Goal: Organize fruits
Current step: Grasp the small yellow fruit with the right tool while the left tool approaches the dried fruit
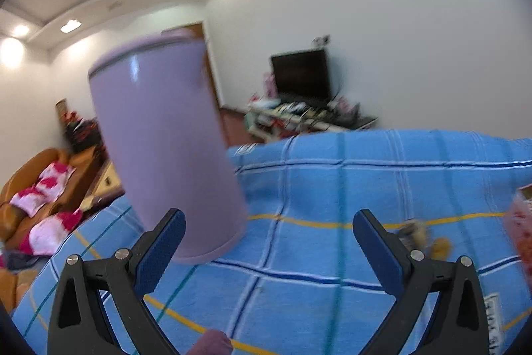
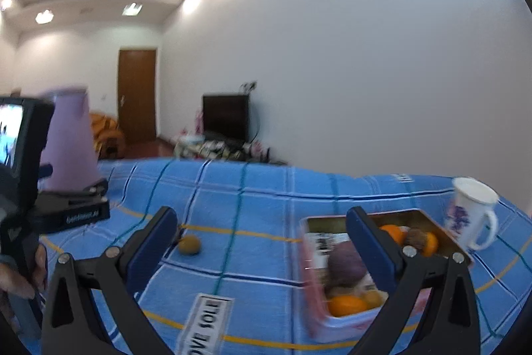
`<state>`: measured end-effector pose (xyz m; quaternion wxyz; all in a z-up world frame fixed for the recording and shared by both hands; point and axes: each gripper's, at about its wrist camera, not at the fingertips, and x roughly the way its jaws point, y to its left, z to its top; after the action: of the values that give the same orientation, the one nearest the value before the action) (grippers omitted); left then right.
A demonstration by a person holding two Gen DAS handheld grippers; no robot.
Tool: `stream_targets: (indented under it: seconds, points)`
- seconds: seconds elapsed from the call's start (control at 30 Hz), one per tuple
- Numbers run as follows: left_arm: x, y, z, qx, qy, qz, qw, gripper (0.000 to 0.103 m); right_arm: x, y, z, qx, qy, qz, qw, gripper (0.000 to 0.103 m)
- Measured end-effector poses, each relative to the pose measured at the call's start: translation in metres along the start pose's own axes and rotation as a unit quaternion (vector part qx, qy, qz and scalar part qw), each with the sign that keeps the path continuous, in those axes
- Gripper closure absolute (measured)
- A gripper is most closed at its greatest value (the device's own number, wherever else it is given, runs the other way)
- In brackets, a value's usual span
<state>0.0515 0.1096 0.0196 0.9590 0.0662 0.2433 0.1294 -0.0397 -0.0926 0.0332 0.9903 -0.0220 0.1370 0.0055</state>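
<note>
A smooth lilac cylindrical canister [image 1: 163, 142] is seen standing on the blue checked cloth [image 1: 332, 188], just ahead of the left gripper [image 1: 269, 248], whose ribbed blue pads are spread wide with nothing between them. The right gripper [image 2: 262, 245] is likewise held wide and empty. Rounded orange and purple fruits are heaped in a rectangular pink-walled tin [image 2: 312, 305] (blurred), behind the right finger. A small brownish-green fruit [image 2: 189, 244] lies alone on the cloth. A glazed white mug [image 2: 472, 212] stands beside the tin.
</note>
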Motion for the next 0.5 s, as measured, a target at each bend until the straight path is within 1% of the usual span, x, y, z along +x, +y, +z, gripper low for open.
stream_targets:
  seconds: [0.13,0.17,0.23,0.27,0.3,0.33,0.4,0.5]
  points:
    - [0.010,0.006,-0.001,0.007,0.004,0.019,0.9998,0.001,0.044,0.030,0.001,-0.038,0.078,0.028,0.996,0.000]
    - [0.012,0.005,-0.001,0.012,0.002,0.021,0.9997,0.001,0.058,0.035,0.001,-0.045,0.106,0.035,0.993,0.001]
    - [0.015,0.003,0.000,0.019,0.002,0.018,0.9997,0.001,0.079,0.039,-0.001,-0.044,0.148,0.057,0.986,0.006]
    - [0.016,0.001,-0.001,0.023,0.004,0.014,0.9996,0.001,0.088,0.040,-0.002,-0.041,0.164,0.066,0.983,0.011]
    - [0.016,-0.001,0.000,0.027,0.006,0.011,0.9996,0.001,0.101,0.041,-0.004,-0.039,0.190,0.072,0.978,0.018]
    - [0.017,-0.003,0.000,0.032,0.008,0.008,0.9994,0.001,0.109,0.040,-0.005,-0.037,0.205,0.076,0.975,0.020]
    - [0.021,-0.005,0.000,0.042,0.014,0.005,0.9990,0.001,0.128,0.041,-0.007,-0.031,0.239,0.088,0.967,0.029]
    - [0.023,-0.007,0.000,0.049,0.017,0.006,0.9987,0.001,0.147,0.044,-0.012,-0.032,0.270,0.100,0.957,0.033]
